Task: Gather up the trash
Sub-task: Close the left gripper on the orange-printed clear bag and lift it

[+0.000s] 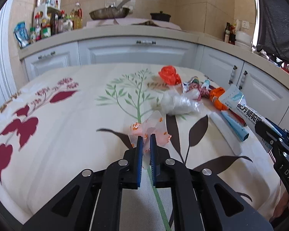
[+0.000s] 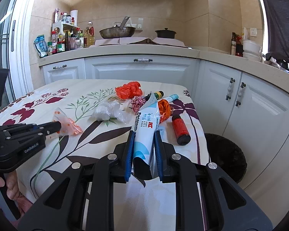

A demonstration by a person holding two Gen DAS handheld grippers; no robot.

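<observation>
The right tool (image 2: 144, 150) is clamped on a tall white-and-blue packet (image 2: 145, 132), held upright between its blue pads. The left tool (image 1: 146, 150) is pinched narrow on a thin clear wrapper with orange dots (image 1: 150, 129), which sits low over the flowered cloth of the surface (image 1: 67, 144). A black bin (image 2: 226, 156) stands on the floor just beside the surface's right edge — the likely place for both. The packet is stiff and top-heavy, so it is best carried across and let go only once its lower end is over the bin's mouth. The wrapper is flimsy and may cling to a pad — lift it clear first, then open wide above the bin. The clear crumpled plastic (image 2: 109, 111), orange bag (image 2: 129, 89) and red bottle (image 2: 180, 130) wait on the cloth.
</observation>
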